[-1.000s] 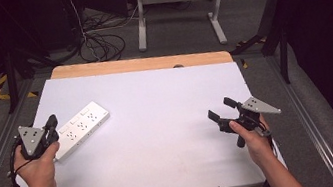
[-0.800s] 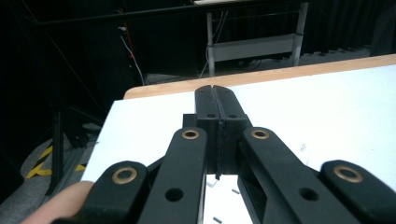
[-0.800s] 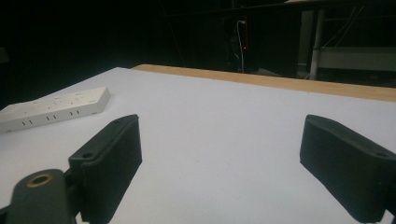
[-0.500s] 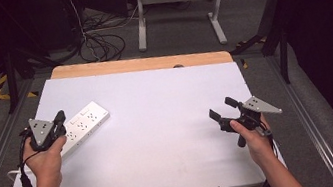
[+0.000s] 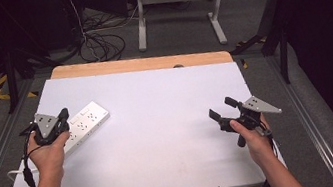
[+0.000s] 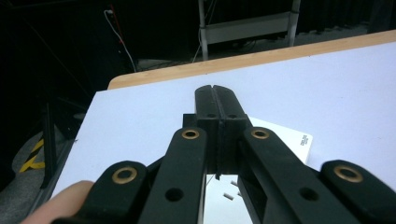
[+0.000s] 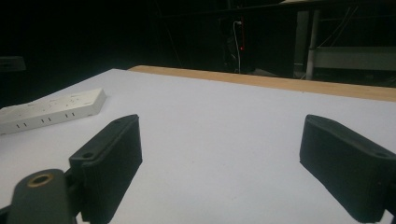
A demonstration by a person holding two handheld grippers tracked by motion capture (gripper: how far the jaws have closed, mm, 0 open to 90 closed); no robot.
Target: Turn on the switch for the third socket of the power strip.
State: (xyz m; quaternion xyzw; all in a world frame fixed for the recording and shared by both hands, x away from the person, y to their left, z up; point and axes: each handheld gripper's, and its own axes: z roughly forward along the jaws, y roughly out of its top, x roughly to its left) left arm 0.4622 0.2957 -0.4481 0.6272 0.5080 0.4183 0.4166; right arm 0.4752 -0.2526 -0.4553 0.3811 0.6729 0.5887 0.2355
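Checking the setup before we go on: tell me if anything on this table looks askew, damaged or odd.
Nothing is damaged or spilled. The white power strip lies at a slant to the table edges, near the left side, with the shut left gripper over it. The right gripper, open, is apart from it at the right.

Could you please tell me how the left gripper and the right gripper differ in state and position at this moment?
The black two-jaw left gripper has its jaws pressed together with nothing between them, while the black two-jaw right gripper has its jaws spread wide apart. The left gripper sits over the white rectangular power strip at the table's left side; the right gripper is over bare white tabletop at the right. Both are hand-held and carry a grey three-cornered plate.
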